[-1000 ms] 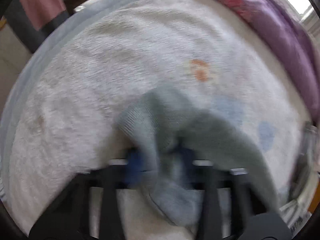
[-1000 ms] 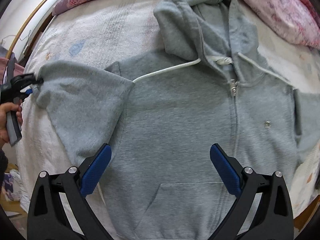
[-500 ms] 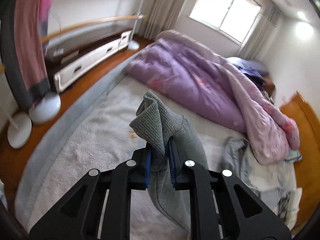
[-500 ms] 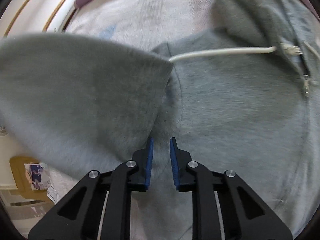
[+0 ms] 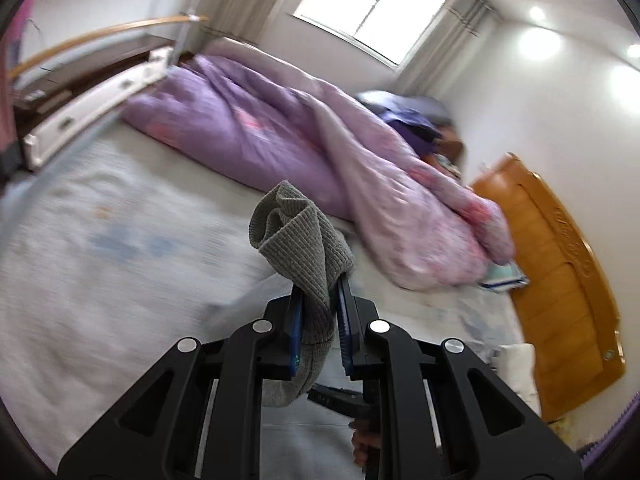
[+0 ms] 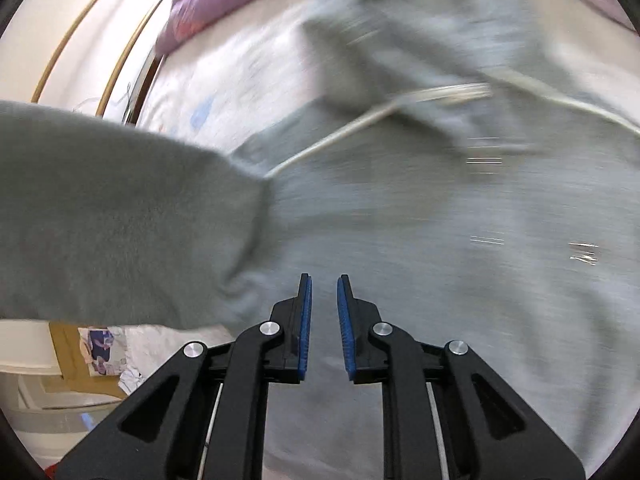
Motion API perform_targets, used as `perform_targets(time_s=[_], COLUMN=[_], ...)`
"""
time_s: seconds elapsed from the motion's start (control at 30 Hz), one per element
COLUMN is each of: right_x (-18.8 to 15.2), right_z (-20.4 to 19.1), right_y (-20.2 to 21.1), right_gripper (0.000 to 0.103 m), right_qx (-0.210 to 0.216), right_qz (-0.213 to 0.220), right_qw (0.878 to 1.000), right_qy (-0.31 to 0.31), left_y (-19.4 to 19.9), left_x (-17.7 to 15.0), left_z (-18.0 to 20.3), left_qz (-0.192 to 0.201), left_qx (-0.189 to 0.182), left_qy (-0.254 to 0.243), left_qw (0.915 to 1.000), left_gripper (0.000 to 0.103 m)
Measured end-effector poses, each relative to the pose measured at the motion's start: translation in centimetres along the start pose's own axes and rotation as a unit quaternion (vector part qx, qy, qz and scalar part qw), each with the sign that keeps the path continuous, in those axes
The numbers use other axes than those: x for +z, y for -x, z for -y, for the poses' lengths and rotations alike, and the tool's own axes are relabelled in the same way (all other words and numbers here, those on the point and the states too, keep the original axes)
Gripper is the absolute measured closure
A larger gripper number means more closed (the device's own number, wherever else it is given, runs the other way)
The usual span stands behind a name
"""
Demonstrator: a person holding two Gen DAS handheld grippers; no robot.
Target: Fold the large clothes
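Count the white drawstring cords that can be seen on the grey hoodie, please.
2. One white cord runs from the collar area down-left across the hoodie chest; the other curves toward the right edge. The right wrist picture is blurred, so parts may be hidden.

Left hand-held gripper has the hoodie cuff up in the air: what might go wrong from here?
1. The left hand-held gripper pinches only the ribbed cuff; it may slip out.
2. The drawstring lies loose across the hoodie and could get folded under the sleeve.
3. The right hand-held gripper grips nothing, so the body may drag.
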State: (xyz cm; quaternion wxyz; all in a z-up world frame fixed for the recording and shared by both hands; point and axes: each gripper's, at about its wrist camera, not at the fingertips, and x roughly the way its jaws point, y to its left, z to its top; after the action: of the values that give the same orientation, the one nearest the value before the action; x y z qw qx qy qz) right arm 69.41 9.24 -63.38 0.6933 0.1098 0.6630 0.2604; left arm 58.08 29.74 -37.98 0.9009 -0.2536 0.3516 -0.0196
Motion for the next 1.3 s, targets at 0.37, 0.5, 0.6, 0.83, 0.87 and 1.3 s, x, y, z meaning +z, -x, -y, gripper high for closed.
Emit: perform_targets(time_s=[0.37, 0.5, 0.6, 0.83, 0.87, 1.3], right_x=[-3.7, -4.5, -5.1, -6.0, -5.9, -3.8], right_z=[23.1, 29.6, 33.3, 40.4, 41.2, 48.8], right_y=[18.5, 22.0, 23.7, 26.0, 26.0, 24.1], right_gripper=[0.088, 0.081, 0.069, 0.064, 0.061, 0.074], right_qx=[-0.139, -0.159, -0.168, -0.191, -0.196, -0.191], right_qz=[0.07, 0.094, 0.113, 0.147, 0.151, 0.222], right_qw=[0.985, 0.974, 0.965, 0.936, 0.931, 0.881], right_qy=[-0.078, -0.131, -0.165, -0.257, -0.268, -0.37], left_y=[-20.9, -27.8, -31.9, -33.7, -33.2, -35.4], left_x=[-12.0, -17.7, -21.2, -23.3, -23.0, -25.5], left_z=[17.1, 17.4, 17.2, 17.7, 18.1, 10.9], left_qz=[-0.119, -0.189, -0.231, -0.273, -0.265, -0.353], left_qx=[0.0, 0.038, 0.055, -0.025, -0.039, 0.163], left_qy=[-0.026, -0.033, -0.046, 0.001, 0.004, -0.056], left_qw=[0.9926, 0.9806, 0.9703, 0.9617, 0.9636, 0.9198], left_gripper=[0.088, 0.088, 0.086, 0.047, 0.041, 0.032])
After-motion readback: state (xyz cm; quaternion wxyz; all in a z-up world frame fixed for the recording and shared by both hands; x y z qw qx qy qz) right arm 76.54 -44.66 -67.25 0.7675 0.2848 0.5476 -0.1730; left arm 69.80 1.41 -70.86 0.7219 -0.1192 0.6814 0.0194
